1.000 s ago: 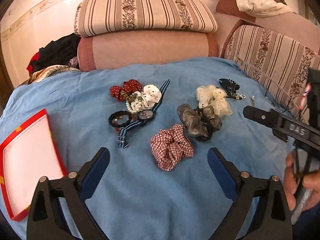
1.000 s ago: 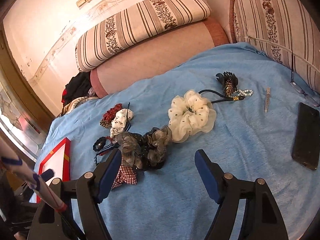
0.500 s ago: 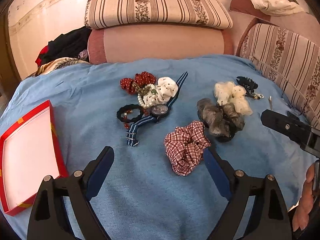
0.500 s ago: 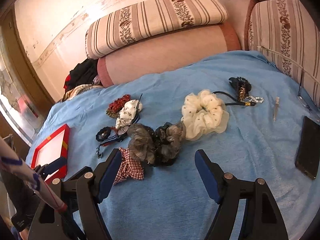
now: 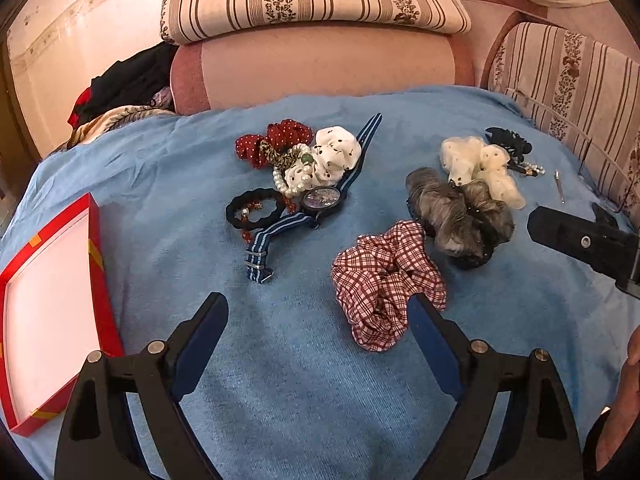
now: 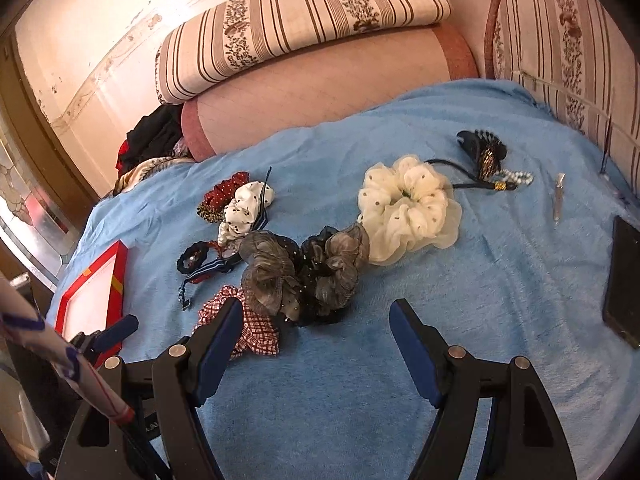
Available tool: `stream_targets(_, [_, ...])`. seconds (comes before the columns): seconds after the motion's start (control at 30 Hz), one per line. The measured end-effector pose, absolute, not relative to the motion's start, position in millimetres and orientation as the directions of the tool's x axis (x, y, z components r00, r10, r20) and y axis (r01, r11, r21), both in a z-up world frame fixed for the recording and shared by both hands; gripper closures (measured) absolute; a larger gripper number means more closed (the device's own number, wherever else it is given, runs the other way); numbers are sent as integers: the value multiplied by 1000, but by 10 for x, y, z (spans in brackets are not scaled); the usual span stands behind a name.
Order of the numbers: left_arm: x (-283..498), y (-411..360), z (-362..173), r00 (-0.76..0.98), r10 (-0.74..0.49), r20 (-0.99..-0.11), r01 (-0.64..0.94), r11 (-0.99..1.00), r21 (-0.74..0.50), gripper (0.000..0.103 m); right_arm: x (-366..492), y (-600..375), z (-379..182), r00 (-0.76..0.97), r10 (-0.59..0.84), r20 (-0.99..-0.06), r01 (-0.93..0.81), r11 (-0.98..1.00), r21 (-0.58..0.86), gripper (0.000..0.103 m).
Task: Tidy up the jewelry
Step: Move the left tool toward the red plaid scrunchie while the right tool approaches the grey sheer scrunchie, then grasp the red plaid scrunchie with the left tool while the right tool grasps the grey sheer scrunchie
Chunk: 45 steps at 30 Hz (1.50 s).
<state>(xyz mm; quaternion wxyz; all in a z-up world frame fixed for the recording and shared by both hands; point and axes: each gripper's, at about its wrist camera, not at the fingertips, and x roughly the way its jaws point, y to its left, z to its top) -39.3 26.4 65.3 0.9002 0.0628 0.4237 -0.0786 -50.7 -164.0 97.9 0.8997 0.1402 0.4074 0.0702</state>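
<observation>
Left gripper [image 5: 318,322]: jaws wide apart and empty, a touch narrower than a second ago, with nothing between them; lower and nearer the blue blanket [image 5: 280,380] than before, so the items loom larger; its right finger tip now overlaps the near edge of the plaid scrunchie [image 5: 386,280], which earlier lay clear ahead of the gap; contact cannot be told. Right gripper [image 6: 316,316]: jaws spread, empty, width unchanged; shifted so the grey-and-black scrunchie [image 6: 304,272] now sits just ahead of the gap, its left finger tip covering part of the plaid scrunchie. Items on the blanket, unmoved: cream scrunchie [image 6: 408,208] touching the grey one's far side; black hair clip [image 6: 482,148] with beads beyond it; cluster of red dotted scrunchie [image 5: 272,140], white dotted scrunchie [image 5: 334,156], pearl bracelet [image 5: 290,184], striped-strap watch [image 5: 322,200] and black hair tie [image 5: 254,212], well left of the plaid one. Red-rimmed box [image 5: 44,320]: at the blanket's left edge, empty-white inside, showing more fully than before. Dark phone [image 6: 624,280]: far right.
</observation>
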Motion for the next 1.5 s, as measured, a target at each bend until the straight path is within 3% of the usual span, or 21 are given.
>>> stream_targets(0.53, [-134,201,443,604,-127,-787,187,982,-14,13,-162,-1686,764,621,280,-733,48,919,391,25])
stream_targets(0.63, [-81,180,403,595,-150,-789,197,980,-38,24,-75,-1687,693,608,274,-745,65,919,390,26])
stream_targets(0.67, [-63,167,383,590,-155,-792,199,979,-43,31,-43,-1683,660,600,280,-750,69,915,397,31])
stream_targets(0.73, [-27,143,327,575,-159,-803,203,978,-49,39,12,-1660,592,580,289,-762,68,914,399,50])
stream_targets(0.77, [-23,131,305,571,-163,-805,208,977,-51,46,34,-1654,559,569,292,-769,69,914,399,64])
stream_targets(0.83, [-5,98,262,557,-174,-812,226,973,-52,61,64,-1646,498,553,317,-771,68,904,421,71])
stream_targets(0.87, [-7,90,249,556,-180,-812,232,971,-57,77,59,-1648,493,556,317,-768,68,904,422,83])
stream_targets(0.9, [-10,91,243,553,-197,-810,241,968,-71,88,49,-1646,507,562,311,-766,62,908,414,88])
stream_targets(1.0, [-38,87,282,570,-212,-793,259,963,-72,93,-24,-1637,603,599,290,-746,39,920,389,91])
stream_targets(1.37, [-51,171,409,580,-255,-773,268,957,-114,94,-275,-1669,950,707,249,-662,0,936,352,91])
stream_targets(1.5, [-22,192,338,560,-255,-788,264,957,-122,85,-288,-1680,995,721,247,-647,-3,936,353,91])
